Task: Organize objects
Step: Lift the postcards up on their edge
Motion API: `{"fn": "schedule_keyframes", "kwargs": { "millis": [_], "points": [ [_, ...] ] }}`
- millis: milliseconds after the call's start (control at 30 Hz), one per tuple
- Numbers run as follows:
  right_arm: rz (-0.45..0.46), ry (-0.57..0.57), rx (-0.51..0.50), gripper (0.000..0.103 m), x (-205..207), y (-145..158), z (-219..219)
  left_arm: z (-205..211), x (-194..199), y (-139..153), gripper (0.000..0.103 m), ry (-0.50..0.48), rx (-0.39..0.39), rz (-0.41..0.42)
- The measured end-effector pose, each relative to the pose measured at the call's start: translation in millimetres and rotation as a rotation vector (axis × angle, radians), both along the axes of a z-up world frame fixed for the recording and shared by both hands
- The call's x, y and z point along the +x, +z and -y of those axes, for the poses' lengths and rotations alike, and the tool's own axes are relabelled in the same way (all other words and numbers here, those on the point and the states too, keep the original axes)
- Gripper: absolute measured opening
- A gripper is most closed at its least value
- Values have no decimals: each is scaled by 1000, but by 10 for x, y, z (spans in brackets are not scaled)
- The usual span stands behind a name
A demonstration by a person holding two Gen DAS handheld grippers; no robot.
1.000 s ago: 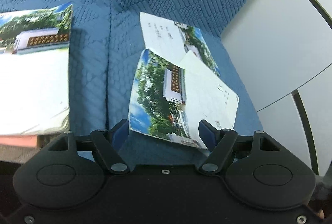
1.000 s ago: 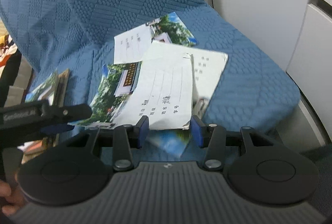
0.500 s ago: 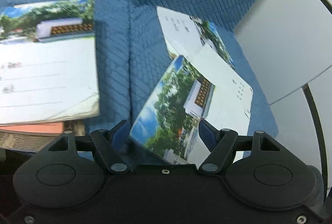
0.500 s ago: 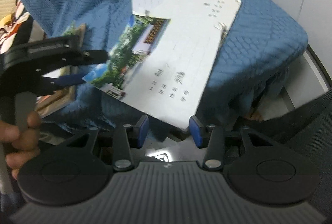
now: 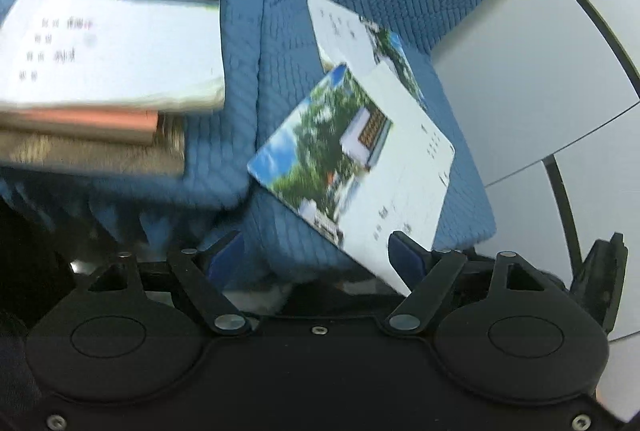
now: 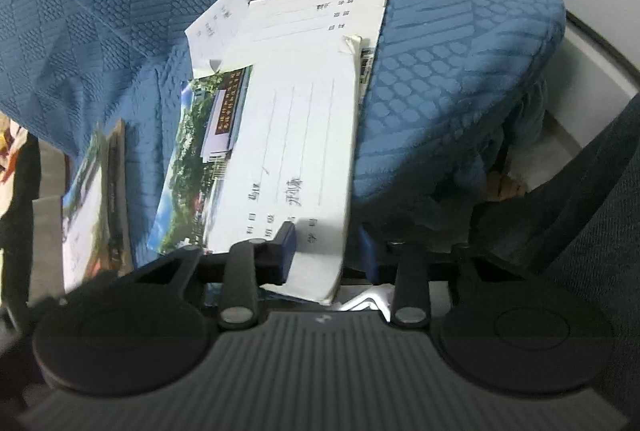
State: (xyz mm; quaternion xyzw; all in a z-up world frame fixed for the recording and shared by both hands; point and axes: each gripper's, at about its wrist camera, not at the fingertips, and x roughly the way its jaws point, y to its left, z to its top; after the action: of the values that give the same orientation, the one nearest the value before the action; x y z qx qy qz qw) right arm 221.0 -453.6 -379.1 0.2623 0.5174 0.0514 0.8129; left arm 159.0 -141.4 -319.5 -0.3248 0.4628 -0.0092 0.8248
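1. Right gripper (image 6: 326,251) closing around top notebook's (image 6: 288,159) near edge; not yet clamped.
2. Left gripper (image 5: 316,251) spread wide, nothing held.
3. Notebook overhangs blue cushion's (image 6: 460,71) front edge.
4. Book stack (image 5: 108,51) left of cushion seam.

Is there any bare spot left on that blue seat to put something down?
Yes: a strip of blue cushion shows between the stacked books and the loose notebooks, and a wider bare patch lies between those notebooks and the seat's far side edge. The middle, where notebooks overlap, is crowded.

Three loose notebooks (image 6: 280,151), one stack (image 5: 108,71)
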Motion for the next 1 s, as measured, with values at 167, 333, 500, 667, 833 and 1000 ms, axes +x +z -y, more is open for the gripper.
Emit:
{"fn": "schedule_keyframes", "kwargs": {
  "millis": [167, 333, 500, 667, 833, 1000],
  "points": [
    [4, 17, -11, 22, -18, 43, -58, -9, -26, -27, 72, 15, -23, 9],
    [-18, 80, -17, 21, -98, 70, -228, -101, -41, -113, 72, 60, -69, -22],
    [-36, 185, -18, 21, -190, 88, -497, -188, -103, -145, 72, 88, -94, -34],
    [-64, 249, 54, 13, -270, 63, -688, -260, -171, -205, 72, 119, -124, -55],
    [-73, 267, 86, 15, -331, 60, -733, -293, -181, -237, 71, 131, -141, -59],
    [-46, 164, 156, 16, -255, 117, -430, -264, -141, -377, 65, 125, -179, -94]
  ]
}}
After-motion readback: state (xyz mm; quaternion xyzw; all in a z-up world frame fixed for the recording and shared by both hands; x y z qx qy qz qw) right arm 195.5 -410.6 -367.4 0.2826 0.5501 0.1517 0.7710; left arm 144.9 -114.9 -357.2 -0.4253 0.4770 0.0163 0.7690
